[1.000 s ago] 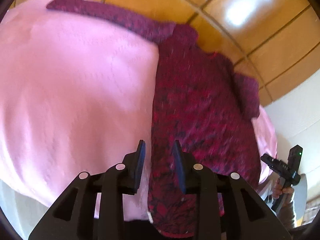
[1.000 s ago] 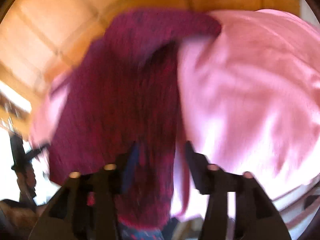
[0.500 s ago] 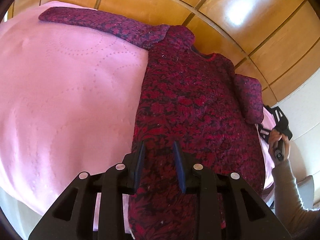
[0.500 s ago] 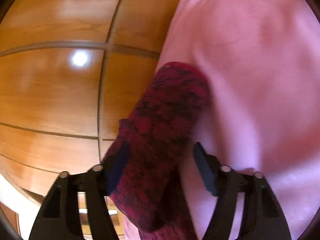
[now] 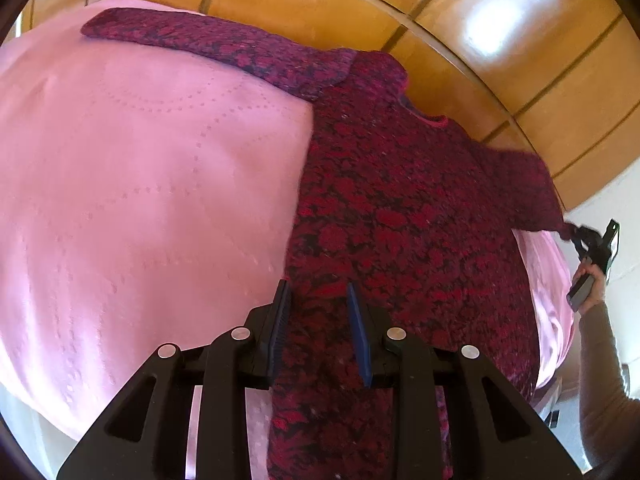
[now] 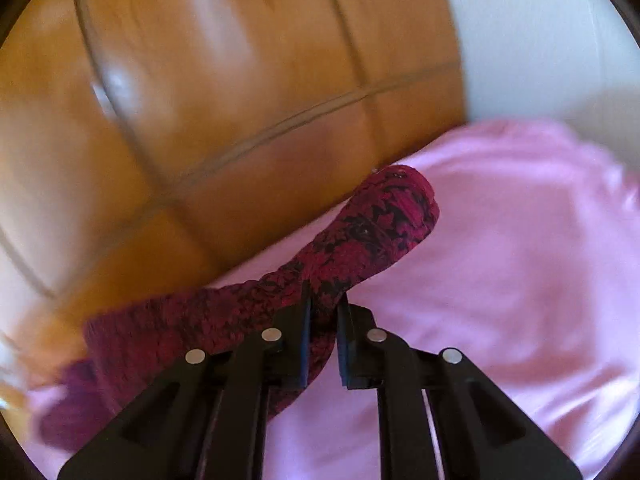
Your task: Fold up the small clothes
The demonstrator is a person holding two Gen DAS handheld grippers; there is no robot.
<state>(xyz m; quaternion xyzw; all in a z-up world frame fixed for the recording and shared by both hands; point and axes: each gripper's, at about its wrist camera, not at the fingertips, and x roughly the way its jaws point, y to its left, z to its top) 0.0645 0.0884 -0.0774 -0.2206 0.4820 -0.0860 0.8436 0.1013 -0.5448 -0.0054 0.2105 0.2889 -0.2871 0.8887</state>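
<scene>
A dark red and black knitted sweater (image 5: 400, 216) lies flat on a pink bedspread (image 5: 140, 184), its left sleeve (image 5: 216, 44) stretched out to the far left. My left gripper (image 5: 320, 300) is open just above the sweater's lower left hem, not holding it. My right gripper (image 6: 323, 304) is shut on the sweater's right sleeve (image 6: 372, 224), near the cuff, and lifts it off the bedspread (image 6: 500, 280). The right gripper also shows in the left wrist view (image 5: 588, 240), at the right end of that sleeve.
A wooden panelled headboard (image 5: 460, 52) runs behind the bed and also shows in the right wrist view (image 6: 220, 100). A white wall (image 6: 540, 32) stands at the far right. The bed's near edge drops off at lower left (image 5: 24, 412).
My right gripper has closed on the right sleeve near the cuff and pulled it outward to the right. My left gripper stays open over the lower hem and has barely moved.
</scene>
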